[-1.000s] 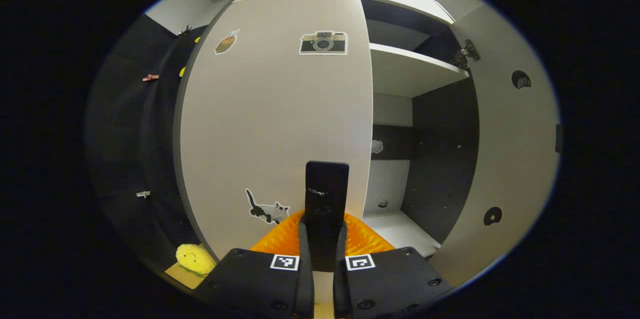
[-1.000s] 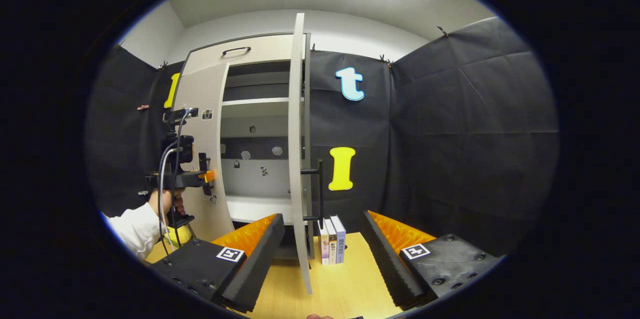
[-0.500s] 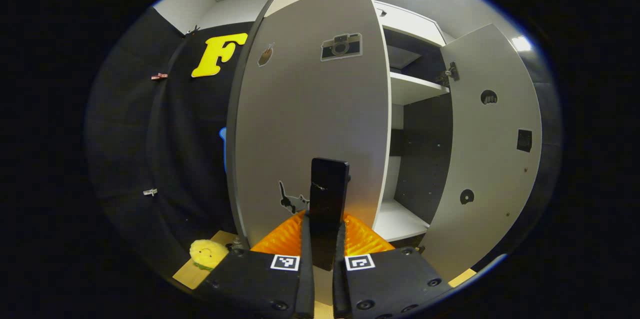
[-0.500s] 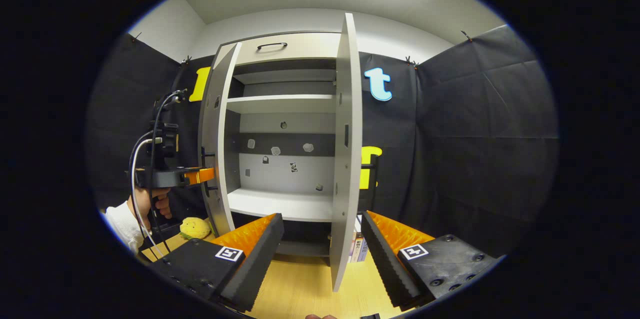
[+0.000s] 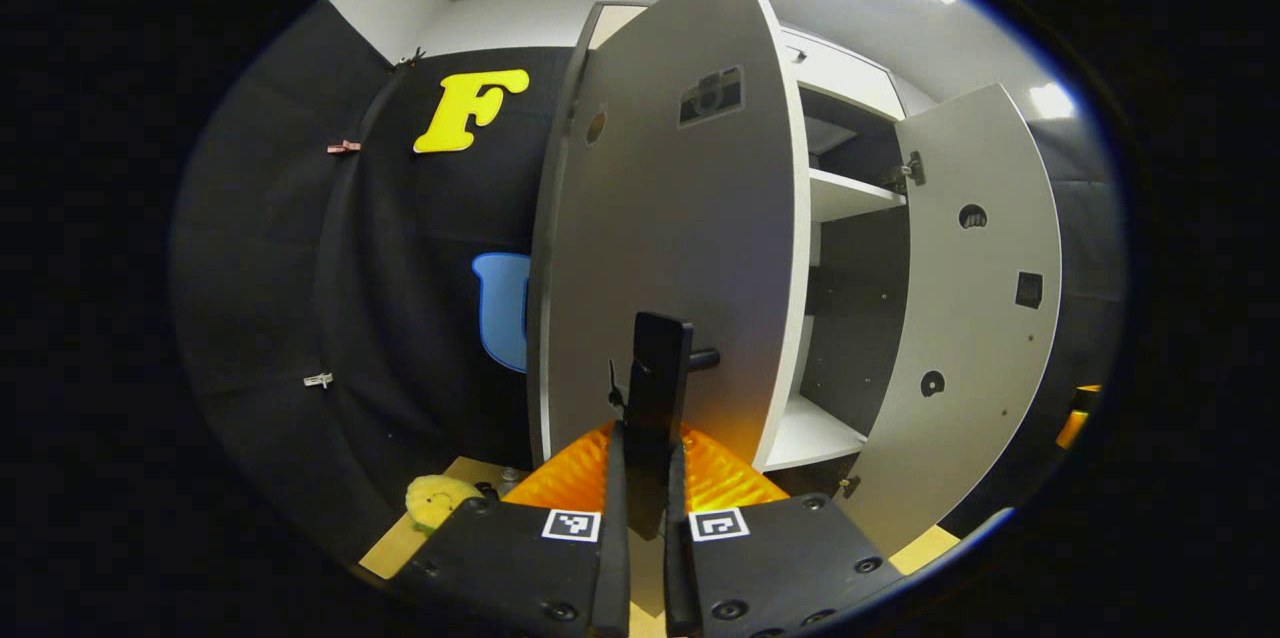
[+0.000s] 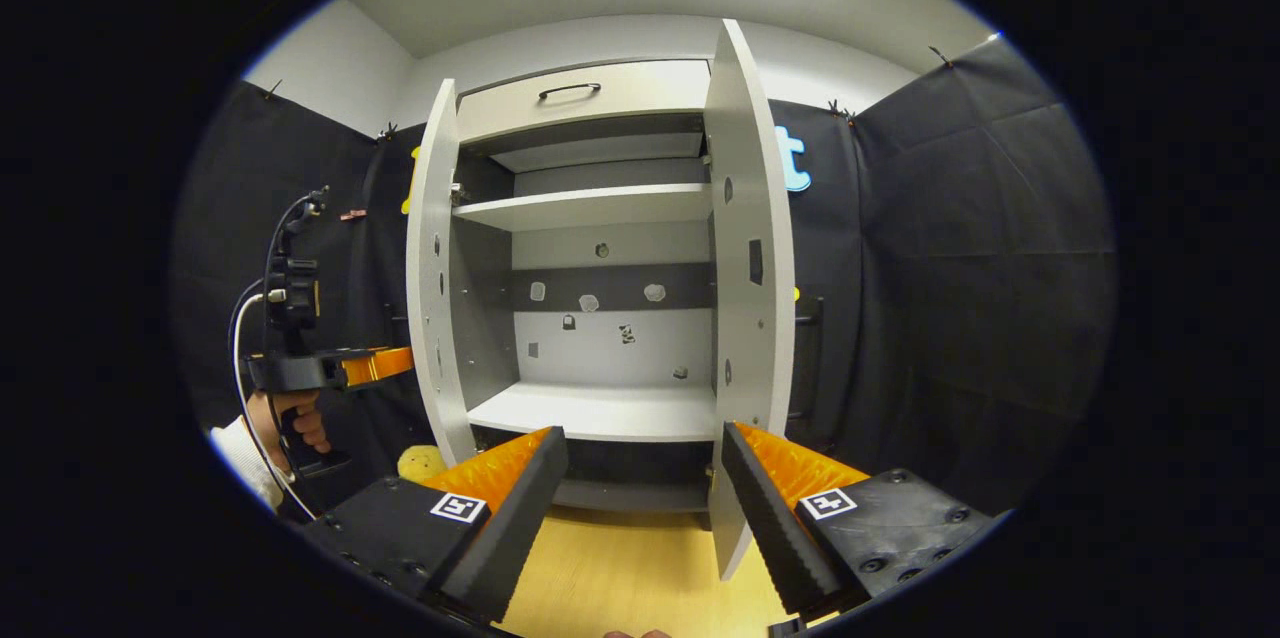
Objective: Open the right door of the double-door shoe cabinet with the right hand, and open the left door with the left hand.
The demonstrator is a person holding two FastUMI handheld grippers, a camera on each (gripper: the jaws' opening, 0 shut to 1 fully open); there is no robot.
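The left tongs (image 5: 640,478) are clenched on the left door's handle (image 5: 655,388), a dark upright bar whose long axis runs from 6 to 12 o'clock straight ahead of them in the left gripper view. The left door (image 5: 680,248) stands swung well out, its hinge edge at about 9 o'clock from the handle, so any further pull would arc toward that side. In the right gripper view the right tongs (image 6: 645,478) hang released, jaws wide apart and grasping nothing. The right door (image 6: 750,288) stands open at about 1 o'clock from them, edge-on; its handle (image 6: 808,338) seems to sit on the far face, though it is dim there. The cabinet (image 6: 590,218) shelves lie bare between both doors.
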